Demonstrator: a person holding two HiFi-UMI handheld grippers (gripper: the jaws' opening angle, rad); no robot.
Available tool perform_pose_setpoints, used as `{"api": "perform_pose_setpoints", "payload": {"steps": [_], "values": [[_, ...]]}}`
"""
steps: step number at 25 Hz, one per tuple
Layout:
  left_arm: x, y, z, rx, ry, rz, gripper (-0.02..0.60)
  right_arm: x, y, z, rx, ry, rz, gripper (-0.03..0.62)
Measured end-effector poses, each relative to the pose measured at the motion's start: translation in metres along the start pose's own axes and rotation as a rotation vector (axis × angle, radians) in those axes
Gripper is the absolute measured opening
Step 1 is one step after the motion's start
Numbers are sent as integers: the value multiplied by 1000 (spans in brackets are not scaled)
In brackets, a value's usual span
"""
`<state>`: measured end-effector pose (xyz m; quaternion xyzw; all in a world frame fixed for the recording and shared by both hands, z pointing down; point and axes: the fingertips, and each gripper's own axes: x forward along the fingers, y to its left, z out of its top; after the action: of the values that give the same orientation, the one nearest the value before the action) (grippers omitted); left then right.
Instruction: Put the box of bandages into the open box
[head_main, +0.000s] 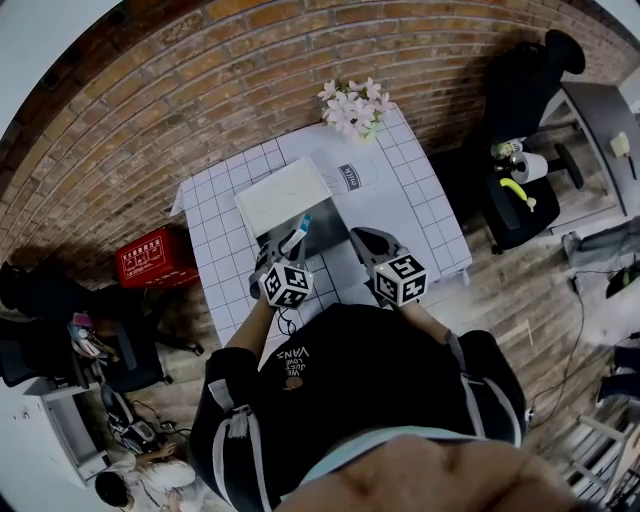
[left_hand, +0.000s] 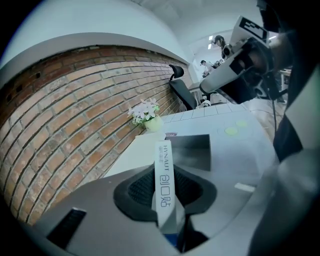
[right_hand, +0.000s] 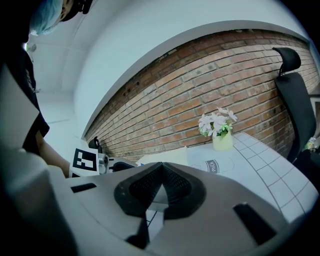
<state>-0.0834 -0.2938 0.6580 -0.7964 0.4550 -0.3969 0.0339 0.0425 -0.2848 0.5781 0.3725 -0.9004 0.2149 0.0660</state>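
Note:
The bandage box (left_hand: 164, 155) is a narrow white carton with a blue end. My left gripper (left_hand: 166, 192) is shut on it, and its far end sticks out over the open box (left_hand: 196, 150). In the head view, the left gripper (head_main: 290, 247) holds the bandage box (head_main: 301, 229) at the near rim of the open box (head_main: 328, 228), which has a grey inside and a white lid (head_main: 283, 195) folded back. My right gripper (head_main: 362, 240) hovers beside the open box's right near corner. Its pads (right_hand: 177, 187) meet at the tips with nothing between them.
The table (head_main: 435, 215) has a white grid cloth. A vase of pale flowers (head_main: 352, 108) stands at its far edge, with a printed white sheet (head_main: 350, 176) in front of it. A red crate (head_main: 155, 255) sits on the floor to the left. Office chairs (head_main: 520, 100) stand to the right.

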Motion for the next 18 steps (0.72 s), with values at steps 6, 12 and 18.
{"api": "perform_pose_setpoints", "payload": {"steps": [6, 12, 18], "values": [[10, -5, 6, 88, -3, 5, 87, -5, -4, -5, 10, 10, -5, -3], [17, -11, 8, 143, -7, -10, 91, -6, -7, -6, 13, 17, -1, -3], [21, -16, 8, 129, 0, -67, 97, -8, -12, -8, 24, 15, -5, -3]]}}
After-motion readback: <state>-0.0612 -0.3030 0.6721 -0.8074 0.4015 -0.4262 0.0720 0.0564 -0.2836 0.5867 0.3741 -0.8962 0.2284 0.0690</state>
